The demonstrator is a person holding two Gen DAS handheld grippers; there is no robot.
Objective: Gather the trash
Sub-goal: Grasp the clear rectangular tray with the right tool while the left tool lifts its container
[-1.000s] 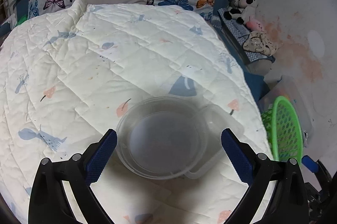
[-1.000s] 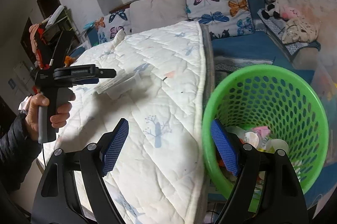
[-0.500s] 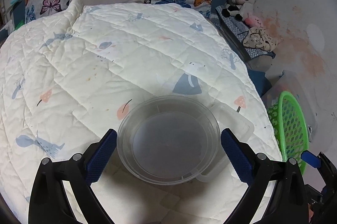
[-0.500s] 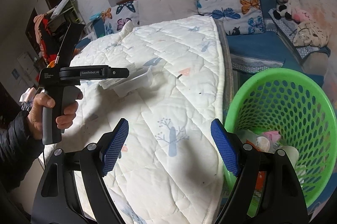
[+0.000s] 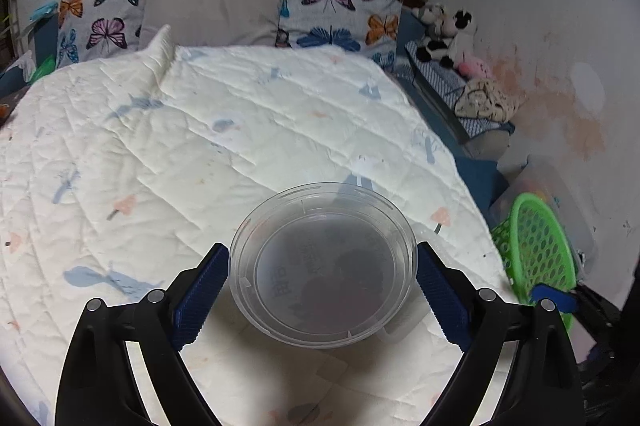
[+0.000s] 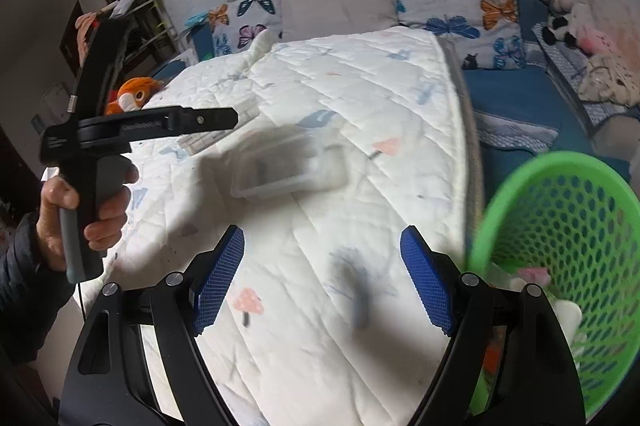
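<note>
A round clear plastic container (image 5: pixel 324 266) sits between the blue pads of my left gripper (image 5: pixel 320 250), just above the white quilt (image 5: pixel 200 153). The jaws are closing on it and both pads touch its rim. Under its right edge a rectangular clear container (image 5: pixel 400 332) shows; in the right wrist view the same one (image 6: pixel 288 165) lies blurred on the quilt. There the left gripper (image 6: pixel 228 117) is seen side-on, held by a hand (image 6: pixel 60 209). My right gripper (image 6: pixel 322 242) hangs over the quilt's near part, jaws opening, nothing between them. The green basket (image 6: pixel 560 165) stands to its right.
The basket (image 5: pixel 532 201) stands on the floor by the bed's right edge and holds some trash (image 6: pixel 532 272). Pillows (image 5: pixel 216 1) line the headboard. Soft toys (image 5: pixel 444 33) lie on a bench by the stained wall. An orange toy (image 6: pixel 132 93) lies at the bed's left side.
My left gripper's pads have come in from a wide gap onto the round container's rim, and the gripper has risen. My right gripper has swung left, so the basket has slid to the right edge.
</note>
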